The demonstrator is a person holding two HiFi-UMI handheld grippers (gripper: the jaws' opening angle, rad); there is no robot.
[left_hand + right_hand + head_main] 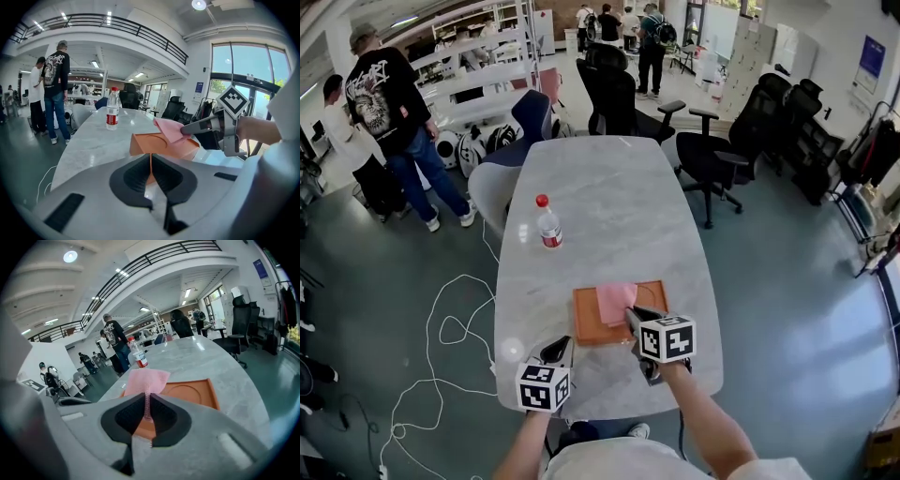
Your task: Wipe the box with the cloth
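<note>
right gripper (148, 416) pinches the pink cloth (145, 380), which drapes just ahead of it onto the orange box (192, 392). left gripper (151, 171) is clamped on the box's near edge. this looks like the wiping step; next, press the cloth down and sweep it across.

A red-capped bottle (548, 223) stands upright on the grey table (609, 183), office chairs (623, 98) beyond.

Pale grey shells on left gripper (563, 343) and right gripper (631, 317), black ribbed pads (129, 416) inside, black-and-white marker cubes (544, 386) behind the jaws; white shirt (619, 460).
</note>
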